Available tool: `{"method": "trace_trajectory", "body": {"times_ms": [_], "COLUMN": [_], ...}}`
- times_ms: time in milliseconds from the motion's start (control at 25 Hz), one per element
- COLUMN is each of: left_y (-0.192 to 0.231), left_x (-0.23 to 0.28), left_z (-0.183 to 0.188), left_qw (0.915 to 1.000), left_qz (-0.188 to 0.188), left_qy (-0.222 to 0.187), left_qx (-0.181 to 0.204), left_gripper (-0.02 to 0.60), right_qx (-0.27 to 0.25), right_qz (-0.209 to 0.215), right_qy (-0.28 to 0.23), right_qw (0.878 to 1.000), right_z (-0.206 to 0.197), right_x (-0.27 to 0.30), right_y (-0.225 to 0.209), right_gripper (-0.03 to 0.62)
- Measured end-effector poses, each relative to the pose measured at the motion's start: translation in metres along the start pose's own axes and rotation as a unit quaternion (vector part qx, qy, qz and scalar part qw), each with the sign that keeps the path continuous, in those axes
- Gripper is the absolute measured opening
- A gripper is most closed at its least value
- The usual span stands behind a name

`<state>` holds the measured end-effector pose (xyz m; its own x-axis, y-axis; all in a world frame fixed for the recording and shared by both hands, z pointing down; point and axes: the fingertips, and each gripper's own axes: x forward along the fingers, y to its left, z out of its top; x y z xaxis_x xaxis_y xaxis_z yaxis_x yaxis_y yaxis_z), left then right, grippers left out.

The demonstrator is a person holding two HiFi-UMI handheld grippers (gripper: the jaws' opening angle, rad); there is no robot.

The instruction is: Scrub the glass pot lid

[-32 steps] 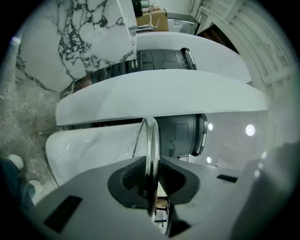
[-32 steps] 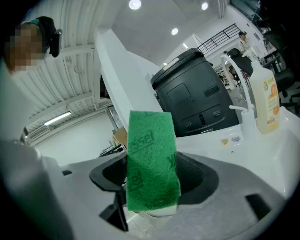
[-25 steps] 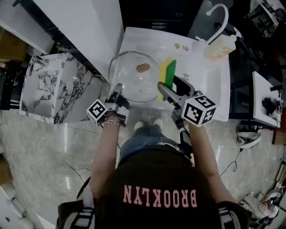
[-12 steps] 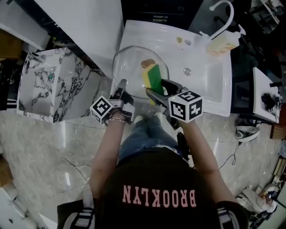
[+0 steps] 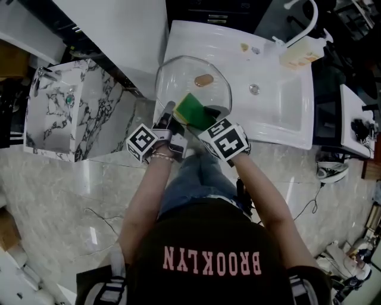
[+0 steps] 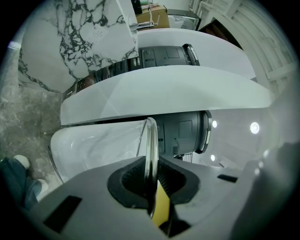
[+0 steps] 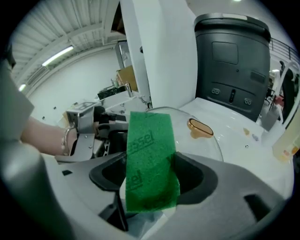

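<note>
Head view: left tongs grip the domed glass lid edge-on; right tongs clamp a green sponge (yellow-backed).

White counter with moulded sink basin.
- Drain: in the basin floor.
- Faucet: white, curved, at the far right corner.
- Pump bottle: pale yellow, just beside the faucet.
- Two small bits: near the far edge.
- Glass pot lid: at the left end, knob upward; resting or lifted, cannot tell.
</note>
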<state>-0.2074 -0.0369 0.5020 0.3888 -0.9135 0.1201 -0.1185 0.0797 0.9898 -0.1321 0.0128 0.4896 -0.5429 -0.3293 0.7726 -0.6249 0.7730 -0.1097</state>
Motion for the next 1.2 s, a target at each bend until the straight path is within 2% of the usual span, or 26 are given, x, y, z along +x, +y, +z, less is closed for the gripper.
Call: {"method": "trace_trajectory", "body": {"times_ms": [240,440,560,840,960,1200], "left_y": [0.001,0.0,-0.001,-0.004,-0.005,-0.007], "left_x": [-0.001,-0.001,-0.001,-0.001,-0.001,-0.001], "left_z": [0.0,-0.001,-0.001,-0.003,-0.003,-0.003], "left_qw": [1.0,0.9999,0.9999,0.9997,0.9997,0.9996], "left_qz": [0.007,0.011,0.013,0.019,0.02,0.024], "left_qy": [-0.001,-0.001,-0.001,-0.005,-0.005,-0.007], "left_qx": [-0.005,-0.008,-0.01,-0.012,-0.013,-0.015], "left_gripper": [0.043,0.043,0.043,0.043,0.043,0.043], "right_qx": [-0.018,-0.081,-0.093,-0.071,-0.064,-0.015], "right_qz": [-0.008,-0.022,-0.02,0.014,0.016,0.046], "right_qy": [0.017,0.047,0.052,0.057,0.064,0.058], "right_qw": [1.0,0.995,0.994,0.996,0.996,0.997], "right_z": [-0.001,-0.014,-0.018,-0.032,-0.043,-0.056], "right_x": [0.003,0.0,-0.002,-0.007,-0.007,-0.008], "right_y": [0.005,0.002,-0.003,-0.024,-0.042,-0.071], "right_gripper": [0.29,0.29,0.29,0.29,0.29,0.29]}}
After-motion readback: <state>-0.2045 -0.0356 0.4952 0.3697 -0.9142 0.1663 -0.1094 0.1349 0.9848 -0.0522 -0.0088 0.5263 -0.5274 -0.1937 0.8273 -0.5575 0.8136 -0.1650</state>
